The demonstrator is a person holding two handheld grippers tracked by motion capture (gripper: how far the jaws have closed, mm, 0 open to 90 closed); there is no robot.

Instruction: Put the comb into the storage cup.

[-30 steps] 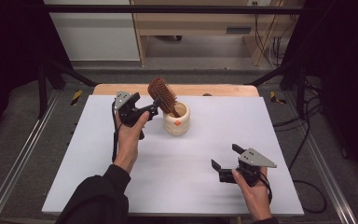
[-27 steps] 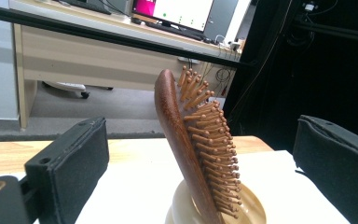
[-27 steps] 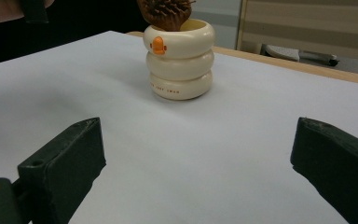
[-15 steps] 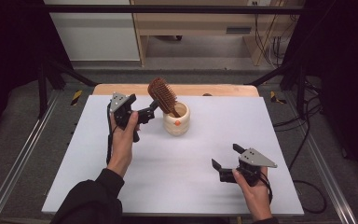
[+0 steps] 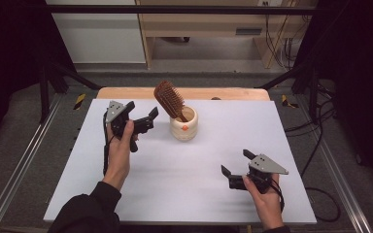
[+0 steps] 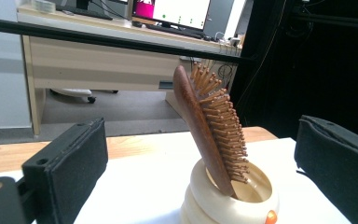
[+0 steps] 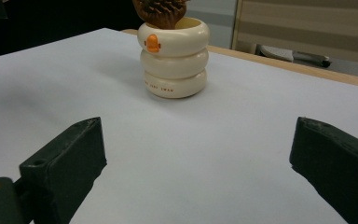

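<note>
A brown wooden hairbrush stands handle-down in a cream ringed cup at the back middle of the white table. It leans to the left. My left gripper is open, just left of the cup and clear of the brush. In the left gripper view the hairbrush and the cup sit between the wide-apart jaws, a little beyond them. My right gripper is open and holds nothing, low over the front right of the table. Ahead of it stands the cup with an orange mark.
The white table top has a wooden strip along its back edge. Metal rails run along both sides. Beyond the table are a wooden desk and cables on the floor.
My left gripper has drawn back a little to the left and toward the person, away from the brush. The brush, the cup and the right gripper have stayed put.
</note>
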